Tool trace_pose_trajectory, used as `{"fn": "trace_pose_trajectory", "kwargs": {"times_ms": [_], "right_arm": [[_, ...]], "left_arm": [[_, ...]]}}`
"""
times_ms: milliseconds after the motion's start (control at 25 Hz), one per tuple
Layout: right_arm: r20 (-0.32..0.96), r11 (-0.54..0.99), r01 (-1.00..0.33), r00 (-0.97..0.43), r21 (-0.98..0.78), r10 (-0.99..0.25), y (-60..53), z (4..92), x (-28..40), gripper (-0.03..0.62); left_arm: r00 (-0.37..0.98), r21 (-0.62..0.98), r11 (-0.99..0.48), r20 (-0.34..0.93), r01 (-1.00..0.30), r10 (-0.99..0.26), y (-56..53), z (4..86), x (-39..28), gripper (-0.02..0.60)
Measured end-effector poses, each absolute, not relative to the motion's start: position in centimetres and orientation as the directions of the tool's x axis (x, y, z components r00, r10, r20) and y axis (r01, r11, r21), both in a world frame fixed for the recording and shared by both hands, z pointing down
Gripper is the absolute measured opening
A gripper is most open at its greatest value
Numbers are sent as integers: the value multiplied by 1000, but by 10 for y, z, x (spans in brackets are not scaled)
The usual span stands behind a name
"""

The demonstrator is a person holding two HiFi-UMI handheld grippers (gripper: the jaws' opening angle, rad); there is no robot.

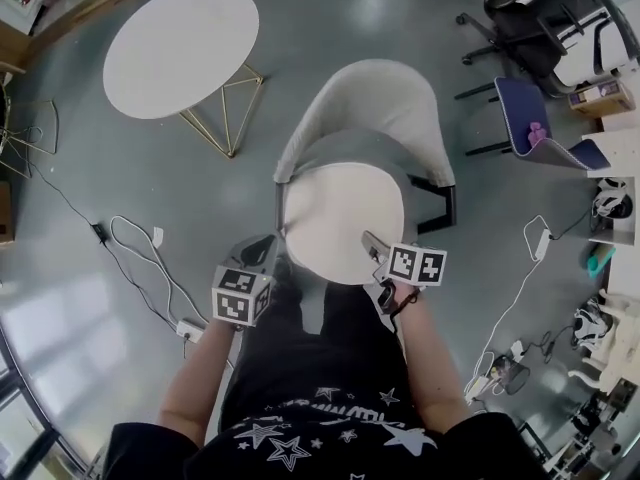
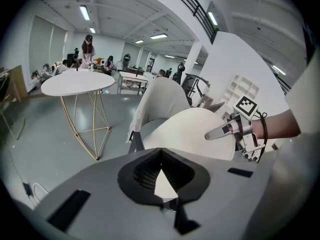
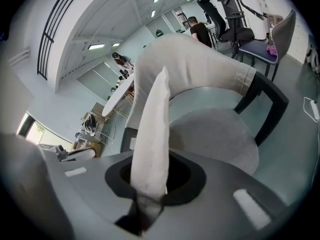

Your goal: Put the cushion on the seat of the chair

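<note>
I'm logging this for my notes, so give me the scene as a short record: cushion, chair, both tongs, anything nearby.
Cushion: round, white, held tilted above the seat, not resting flat
Chair: beige backrest, grey seat, dark legs
Left tongs: shut on the cushion's edge
Right tongs: shut on the cushion's opposite edge
Nearby: white oval table on gold wire legs

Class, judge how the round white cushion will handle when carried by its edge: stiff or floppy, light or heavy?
Probably fairly stiff: the cushion, pinched only at its near rim, juts out flat without sagging. Likely light: the left gripper and right gripper carry it by thin edge pinches.
</note>
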State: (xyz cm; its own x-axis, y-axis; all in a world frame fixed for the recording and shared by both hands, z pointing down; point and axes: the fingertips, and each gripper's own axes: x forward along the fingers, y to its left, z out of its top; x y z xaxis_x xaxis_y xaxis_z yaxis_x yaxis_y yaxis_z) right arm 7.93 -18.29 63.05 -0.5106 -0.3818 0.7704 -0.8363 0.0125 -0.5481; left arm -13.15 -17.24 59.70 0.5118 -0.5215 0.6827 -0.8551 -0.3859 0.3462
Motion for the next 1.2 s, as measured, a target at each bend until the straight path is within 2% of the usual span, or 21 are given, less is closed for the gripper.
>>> {"fn": "trace_pose_trajectory", "kwargs": {"times_ms": [200,360,600,920,1200], "right_arm": [[793,57,-854,-504,-518,-343,-202,655,106,61],[817,6,-860,-487,-510,-310,-203,686,131,64],[807,24,-841,-525,-540,-270,-216,746,176,79],[851,64,-893,-445,-445,-279,-225,801,208,210],[871,69,-925,-375,-373,-317,-224,822,218,270]], "left_arm": [[457,336,-315,722,-888,-519,-173,613,-106,9],[427,324,-284,760,-902,-489,-169,634,-76,9],[421,330,-271,797,-904,-434,-171,679,-21,9],[444,362,-266,799,-893,-406,-175,721,17,9],[442,359,-268,808,-894,-391,-178,737,24,9]]}}
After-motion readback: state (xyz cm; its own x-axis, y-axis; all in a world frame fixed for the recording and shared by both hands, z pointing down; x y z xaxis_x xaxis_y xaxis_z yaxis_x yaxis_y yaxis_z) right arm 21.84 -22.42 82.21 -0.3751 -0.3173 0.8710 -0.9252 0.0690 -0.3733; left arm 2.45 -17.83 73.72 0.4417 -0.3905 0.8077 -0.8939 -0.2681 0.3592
